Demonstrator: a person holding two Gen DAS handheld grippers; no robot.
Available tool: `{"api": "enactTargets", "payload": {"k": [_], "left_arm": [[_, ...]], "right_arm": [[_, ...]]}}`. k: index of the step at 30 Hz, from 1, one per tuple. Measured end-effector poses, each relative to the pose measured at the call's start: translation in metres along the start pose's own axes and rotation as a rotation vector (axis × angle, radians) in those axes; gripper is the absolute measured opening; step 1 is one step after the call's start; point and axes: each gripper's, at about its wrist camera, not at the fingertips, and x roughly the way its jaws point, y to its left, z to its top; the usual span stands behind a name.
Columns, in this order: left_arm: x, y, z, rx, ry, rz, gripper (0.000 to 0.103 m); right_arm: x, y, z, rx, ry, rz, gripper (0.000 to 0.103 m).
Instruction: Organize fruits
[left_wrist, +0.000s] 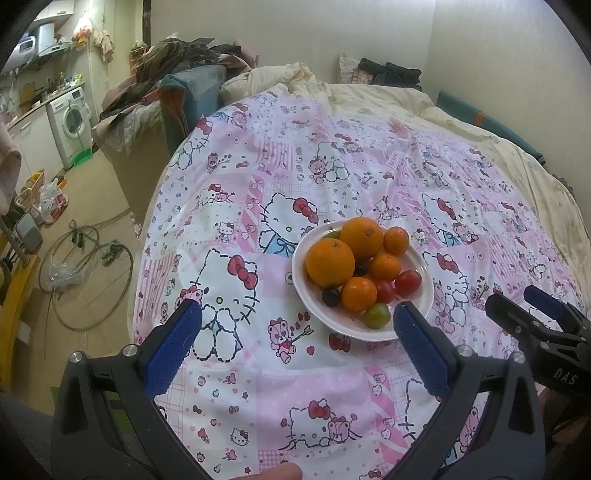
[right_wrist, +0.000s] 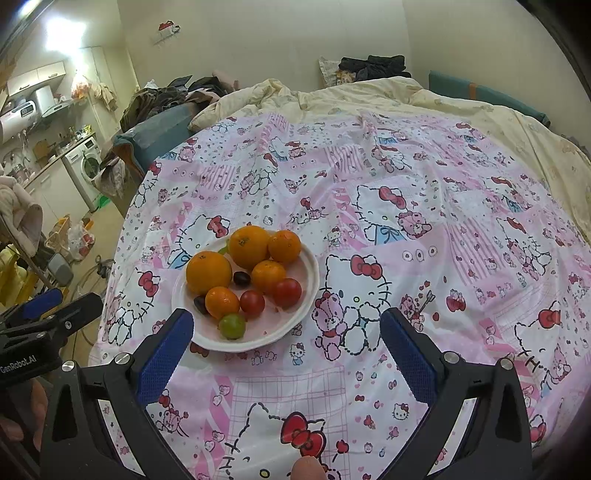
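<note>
Nearest: left claw (left_wrist: 297, 334), jaws spread wide, nothing between them but patterned sheet; its blue pads (left_wrist: 173, 347) touch nothing. Right-hand pad sits just in front of the plate's near rim in that view, contact can't be told. Right claw (right_wrist: 286, 338) also wide open and empty, hovering over the bed w/ its left pad overlapping the plate's near-left rim in view; touching or not, can't tell. A fingertip (right_wrist: 304, 467) shows at bottom edge of the right wrist view.

Each claw shows in the other's cam: right one at far right of the left view, left one at far left of the right view, side by side, apart.

Next out: white plate (left_wrist: 424, 295) on the pink cartoon-cat bedsheet (left_wrist: 258, 206), toward the bed's near-left part. On it, near to far: green grape-size fruit (left_wrist: 376, 315) at near rim, dark plum-like fruit (left_wrist: 330, 296), small orange (left_wrist: 358, 294), two red cherry tomatoes (left_wrist: 407, 282), big orange (left_wrist: 330, 262), more oranges behind, all bunched and touching.

Farther: cream duvet (left_wrist: 388, 96) across the bed's far end, dark clothes (left_wrist: 391, 72) in far corner. Left of bed, pile of clothing (left_wrist: 173, 62); beyond, washing machine (left_wrist: 72, 118).
</note>
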Motion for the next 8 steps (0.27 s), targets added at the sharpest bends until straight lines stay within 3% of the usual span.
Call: {"api": "enactTargets", "payload": {"k": [8], "left_arm": [[-0.0006, 0.0028, -0.0044, -0.002, 0.002, 0.005, 0.102]], "right_arm": [[-0.0002, -0.0003, 0.0005, 0.0, 0.001, 0.001, 0.103]]}}
